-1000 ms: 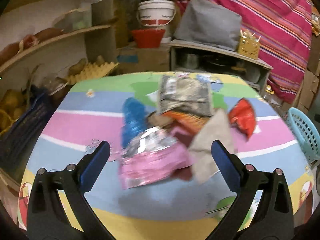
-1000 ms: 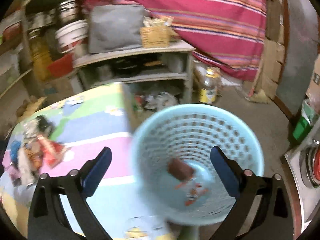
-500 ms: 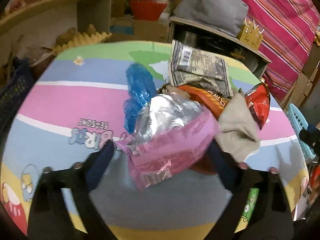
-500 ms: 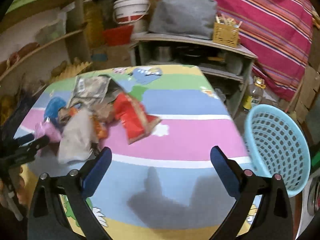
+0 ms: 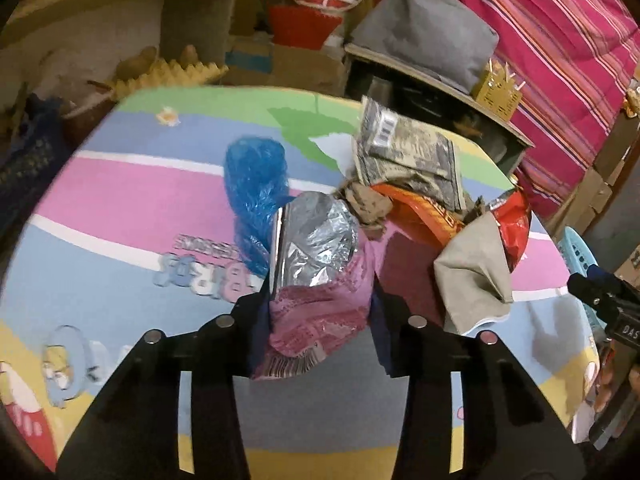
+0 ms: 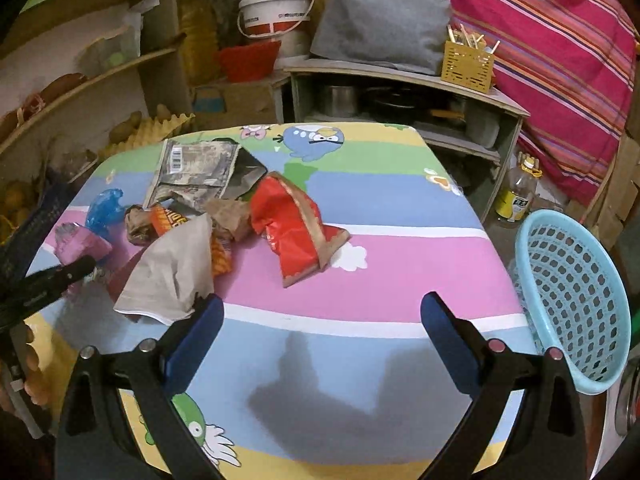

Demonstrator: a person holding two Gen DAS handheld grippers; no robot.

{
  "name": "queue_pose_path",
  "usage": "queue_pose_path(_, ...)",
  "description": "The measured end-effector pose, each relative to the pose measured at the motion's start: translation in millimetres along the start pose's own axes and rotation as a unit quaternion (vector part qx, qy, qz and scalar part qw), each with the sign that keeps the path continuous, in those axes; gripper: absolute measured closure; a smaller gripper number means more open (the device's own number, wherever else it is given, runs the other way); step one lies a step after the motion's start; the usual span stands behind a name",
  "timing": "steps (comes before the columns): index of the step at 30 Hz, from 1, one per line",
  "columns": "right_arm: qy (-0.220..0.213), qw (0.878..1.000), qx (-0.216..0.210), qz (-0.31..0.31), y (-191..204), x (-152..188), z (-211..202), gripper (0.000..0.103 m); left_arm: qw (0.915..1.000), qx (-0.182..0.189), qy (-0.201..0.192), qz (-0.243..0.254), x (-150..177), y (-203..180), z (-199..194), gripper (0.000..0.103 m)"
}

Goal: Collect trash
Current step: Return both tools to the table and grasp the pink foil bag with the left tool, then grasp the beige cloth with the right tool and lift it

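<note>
Step in hand: pickup of one piece of trash from the pile on the cartoon-print table (image 6: 360, 208). The left gripper (image 5: 320, 320) had its jaws closing around the pink wrapper (image 5: 320, 312), the one with crumpled silver foil showing at its open top. The wrapper sat squarely between the two pads and bulged against them, so I judged the grip as just made, though the squeeze was not finished. The right gripper (image 6: 320, 320) hovered over a bare stretch of table with its fingers wide apart and nothing between them.

The rest of the pile lay close behind the pink wrapper: a blue plastic bag (image 5: 256, 184), a grey printed packet (image 5: 412, 156), an orange packet (image 5: 424, 216), a red snack bag (image 6: 296, 232) and a beige paper bag (image 6: 172, 272).

Next move, as I read it: finish the clamp, lift the wrapper clear without dragging the neighbours touching it, and carry it across to the light-blue basket (image 6: 576, 304) beside the far table edge. The thin foil could slip if the hold is shallow.

View differences: the left wrist camera showed the grip itself but only a sliver of the basket. The right wrist camera showed the basket's open mouth and the whole spread of trash, with the left gripper only as a dark arm at the edge; the pad contact was not visible there.
</note>
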State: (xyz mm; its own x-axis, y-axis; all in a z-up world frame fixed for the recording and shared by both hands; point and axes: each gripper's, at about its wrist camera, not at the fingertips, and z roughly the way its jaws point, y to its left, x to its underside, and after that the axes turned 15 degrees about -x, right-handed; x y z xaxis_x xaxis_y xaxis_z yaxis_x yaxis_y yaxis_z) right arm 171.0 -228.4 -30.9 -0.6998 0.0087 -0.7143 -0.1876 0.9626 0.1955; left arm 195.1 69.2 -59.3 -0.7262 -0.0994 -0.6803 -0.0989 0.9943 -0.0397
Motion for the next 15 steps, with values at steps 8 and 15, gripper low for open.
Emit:
queue_pose_path(8, 0.008, 0.999, -0.02, -0.041, 46, -7, 28, 0.006, 0.9981, -0.043, -0.043, 0.011, -5, 20, -33, 0.076)
queue_pose_path(15, 0.028, 0.998, -0.024, -0.057, 71, -7, 62, 0.006, 0.997, -0.06, -0.048, 0.003, -7, 45, -43, 0.079)
